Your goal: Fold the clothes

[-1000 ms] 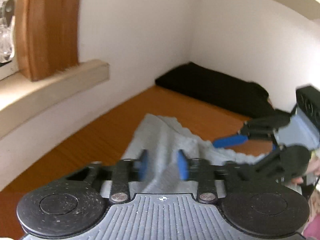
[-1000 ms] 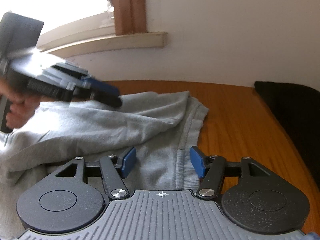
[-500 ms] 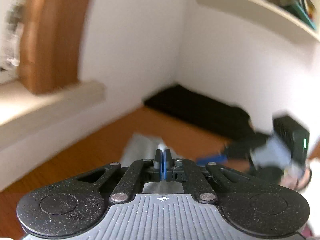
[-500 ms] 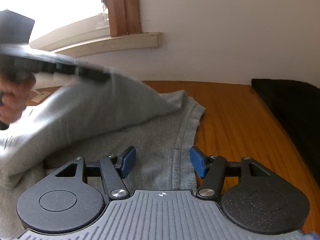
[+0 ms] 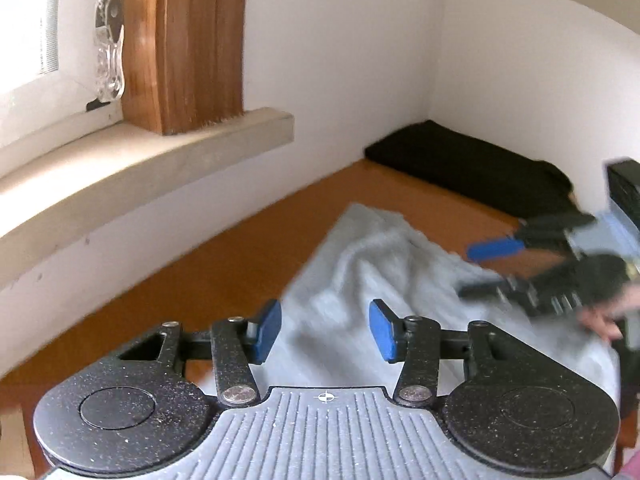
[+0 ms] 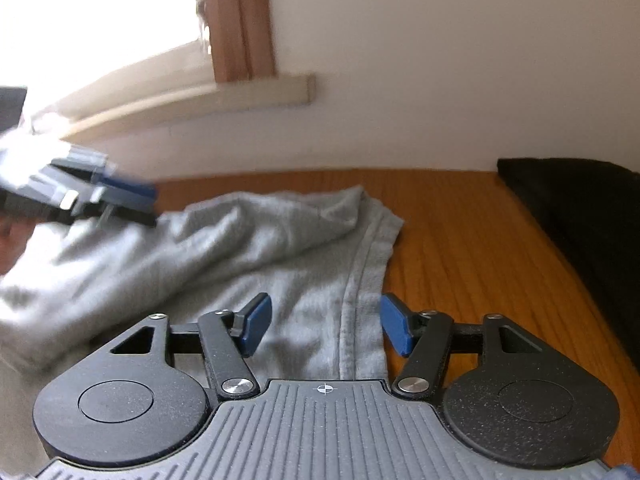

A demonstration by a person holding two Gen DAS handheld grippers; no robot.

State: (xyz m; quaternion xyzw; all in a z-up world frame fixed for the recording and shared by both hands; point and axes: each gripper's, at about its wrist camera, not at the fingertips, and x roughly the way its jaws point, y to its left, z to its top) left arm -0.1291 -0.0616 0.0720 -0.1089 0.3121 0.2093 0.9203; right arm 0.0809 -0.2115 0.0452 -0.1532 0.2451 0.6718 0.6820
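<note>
Wrist views show one grey garment (image 6: 280,248) — left hand-held gripper (image 5: 325,330) and right hand-held gripper (image 6: 324,324) both agape.

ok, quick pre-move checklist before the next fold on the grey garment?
1. Left tongs open, nothing held: ok.
2. Right tongs open, hem between the pads but not clamped: ok.
3. grey garment lying flat: not ok, a loose fold is bunched across it.
4. Hem edge visible for a grasp: ok.
5. black cloth apart from the garment, bare wooden table between them: ok.
6. Garment's near and left parts: cannot tell, blurred and cut off.
</note>
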